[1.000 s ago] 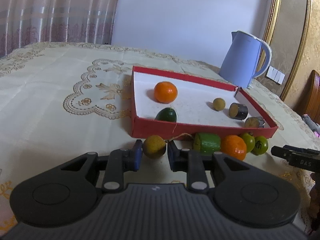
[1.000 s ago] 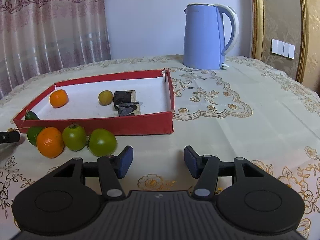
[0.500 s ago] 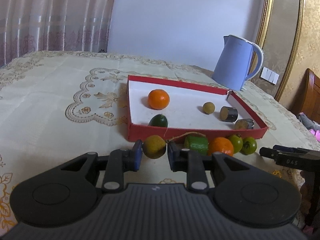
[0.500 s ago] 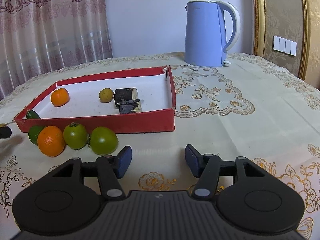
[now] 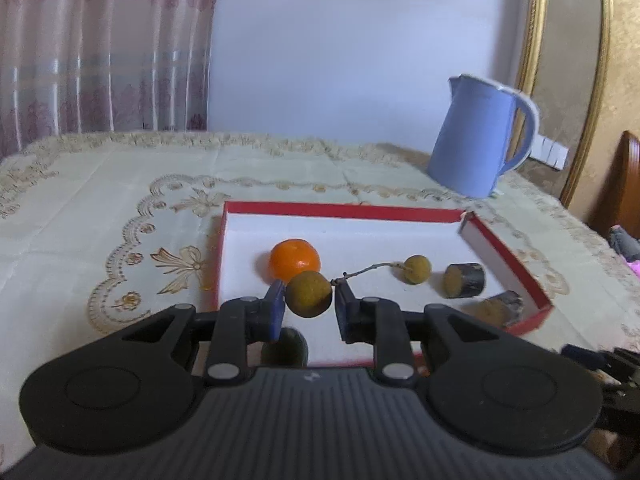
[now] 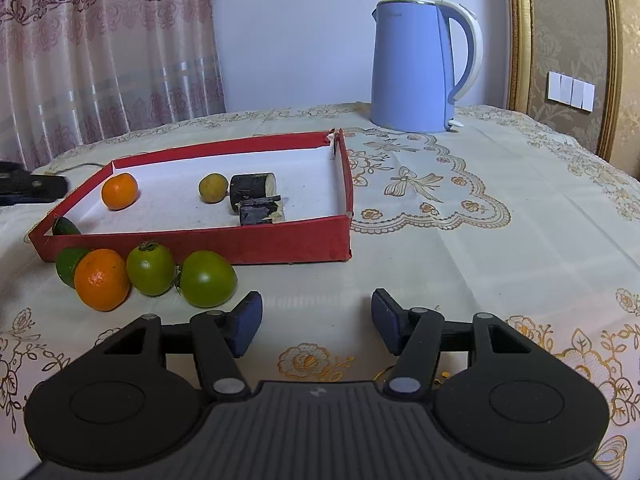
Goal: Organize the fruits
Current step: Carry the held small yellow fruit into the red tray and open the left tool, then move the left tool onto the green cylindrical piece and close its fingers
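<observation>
My left gripper [image 5: 309, 307] is shut on a small brown-yellow round fruit [image 5: 309, 294] with a thin stem, held above the near part of the red box [image 5: 344, 210]. In the box lie an orange [image 5: 295, 263], a small yellow fruit [image 5: 416, 269], two dark cut pieces [image 5: 464, 280] and a dark green fruit [image 5: 285, 347]. My right gripper [image 6: 316, 322] is open and empty over the tablecloth. In front of the box [image 6: 192, 245] lie an orange [image 6: 102, 279], two green fruits [image 6: 207, 278] and a green piece [image 6: 68, 265].
A blue kettle [image 6: 416, 66] stands behind the box on the embroidered tablecloth [image 6: 480, 240]. The left gripper's tip [image 6: 32, 188] shows at the far left of the right wrist view. A curtain hangs behind the table.
My left gripper has lifted the small brown-yellow fruit off the table and carried it forward over the box. My right gripper has stayed open and hardly moved.
</observation>
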Demonstrator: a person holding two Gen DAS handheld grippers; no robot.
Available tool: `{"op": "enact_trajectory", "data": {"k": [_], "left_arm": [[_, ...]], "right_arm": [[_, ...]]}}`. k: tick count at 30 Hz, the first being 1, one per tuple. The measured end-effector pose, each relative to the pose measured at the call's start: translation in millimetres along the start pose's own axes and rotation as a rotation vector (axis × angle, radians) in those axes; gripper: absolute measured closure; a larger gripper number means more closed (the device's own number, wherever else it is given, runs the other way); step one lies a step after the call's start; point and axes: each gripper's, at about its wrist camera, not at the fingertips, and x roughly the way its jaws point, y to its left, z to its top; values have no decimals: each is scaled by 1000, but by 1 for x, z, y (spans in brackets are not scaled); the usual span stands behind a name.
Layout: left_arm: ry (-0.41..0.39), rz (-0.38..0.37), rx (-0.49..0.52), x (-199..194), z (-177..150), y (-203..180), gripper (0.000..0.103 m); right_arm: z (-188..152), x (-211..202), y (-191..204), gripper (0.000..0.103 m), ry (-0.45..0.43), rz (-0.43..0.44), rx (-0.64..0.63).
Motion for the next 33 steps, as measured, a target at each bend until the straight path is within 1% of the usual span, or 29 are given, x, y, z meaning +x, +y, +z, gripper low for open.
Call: {"op": "enact_trajectory", "data": {"k": [5, 8, 11, 12, 15, 17, 18, 20, 22, 23, 25, 27, 31, 33], "left_arm": [[33, 50, 29, 31, 9, -4, 79], [80, 67, 36, 46, 12, -5, 79], [85, 87, 47, 54, 12, -5, 78], [87, 91, 45, 56, 12, -5, 77], [93, 100, 31, 60, 10, -2, 66], [86, 119, 45, 60, 9, -2, 61], [85, 129, 50, 60, 8, -1, 57], [69, 123, 45, 55, 7, 0, 55], [42, 130, 45, 47, 7, -1, 42], [21, 140, 47, 41, 7, -1, 39], [-18, 141, 58, 29, 7, -3, 30], [-52, 143, 55, 14, 7, -4, 28], [-82, 82, 74, -19, 0, -6, 27], [-109, 61, 92, -36, -9, -10, 27]], "right_arm": [[0, 0, -1, 44, 1, 2, 3], [0, 0, -1, 43, 0, 4, 5], [0, 0, -2, 43, 1, 7, 7], [0, 0, -2, 43, 1, 7, 7], [0, 0, -2, 42, 1, 7, 8], [0, 0, -2, 42, 1, 9, 9], [0, 0, -2, 42, 1, 10, 10], [0, 0, -2, 42, 1, 11, 10], [0, 0, -2, 42, 1, 11, 10], [0, 0, -2, 42, 1, 11, 11], [0, 0, -2, 42, 1, 11, 10], [0, 0, -2, 42, 1, 11, 11], [0, 0, -2, 41, 0, 16, 14], [0, 0, -1, 41, 0, 16, 13]]}}
